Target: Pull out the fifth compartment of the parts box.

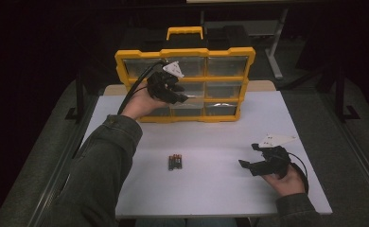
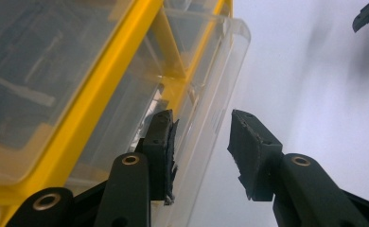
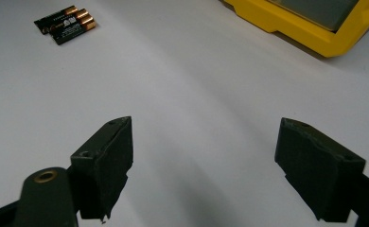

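A yellow organizer (image 1: 185, 52) with clear drawers stood upright at the far edge of the white table (image 1: 220, 184), its carrying handle up. Its drawers were set in rows of three, and what lay inside them could not be made out through the dim plastic. The left gripper (image 1: 185, 98) was at the middle column of the lower rows, where one clear drawer (image 2: 215, 94) stood pulled out a little from the frame. In the left gripper view the drawer's front lip sat between the jaws, one pad just inside the lip and the other apart on the outer side, so the jaws were partly spread and not pressing on it. Three batteries (image 1: 175, 162) lay side by side near the middle of the table, well apart from the organizer and from both grippers. Their black and copper wrappers carried small print, too fine to read. The right gripper (image 1: 249, 166) hovered low over the right front part of the table, jaws wide apart and empty, with bare tabletop all around it and between it and the batteries.
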The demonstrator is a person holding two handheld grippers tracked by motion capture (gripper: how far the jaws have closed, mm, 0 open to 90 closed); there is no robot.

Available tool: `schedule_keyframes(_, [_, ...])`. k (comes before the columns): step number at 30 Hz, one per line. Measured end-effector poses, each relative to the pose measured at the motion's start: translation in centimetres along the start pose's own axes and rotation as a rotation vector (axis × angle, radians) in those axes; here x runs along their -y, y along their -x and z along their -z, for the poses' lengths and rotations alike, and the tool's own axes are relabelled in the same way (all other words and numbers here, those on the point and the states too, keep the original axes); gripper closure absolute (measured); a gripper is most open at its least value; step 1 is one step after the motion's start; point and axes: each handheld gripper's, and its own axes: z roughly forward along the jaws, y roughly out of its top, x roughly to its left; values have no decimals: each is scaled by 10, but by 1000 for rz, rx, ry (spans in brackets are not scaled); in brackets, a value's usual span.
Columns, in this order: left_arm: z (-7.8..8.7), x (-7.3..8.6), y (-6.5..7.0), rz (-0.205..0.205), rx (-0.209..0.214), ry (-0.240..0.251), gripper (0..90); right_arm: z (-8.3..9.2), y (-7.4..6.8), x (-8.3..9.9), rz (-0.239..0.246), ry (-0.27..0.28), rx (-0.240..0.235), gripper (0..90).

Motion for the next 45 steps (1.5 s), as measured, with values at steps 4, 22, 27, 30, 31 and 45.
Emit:
schedule_keyframes(4, [-2,1,-2,7,7,5,631,0,0,0,-4,-3,-1,191])
schedule_keyframes(22, [6,2,6,-37,81,-4,686,0,-1,0,0,-3,-3,190])
schedule_keyframes(27, [8,4,8,-42,91,-5,687,1,-2,0,-2,-1,-3,190])
schedule_keyframes(30, [9,4,10,-52,96,-11,689,1,-2,0,-2,-2,-3,190])
schedule_keyframes(31, [10,4,10,-52,99,-12,690,1,-2,0,0,-2,-3,190])
schedule_keyframes(45, [13,6,17,-50,116,5,697,1,-3,0,-4,-4,-5,189])
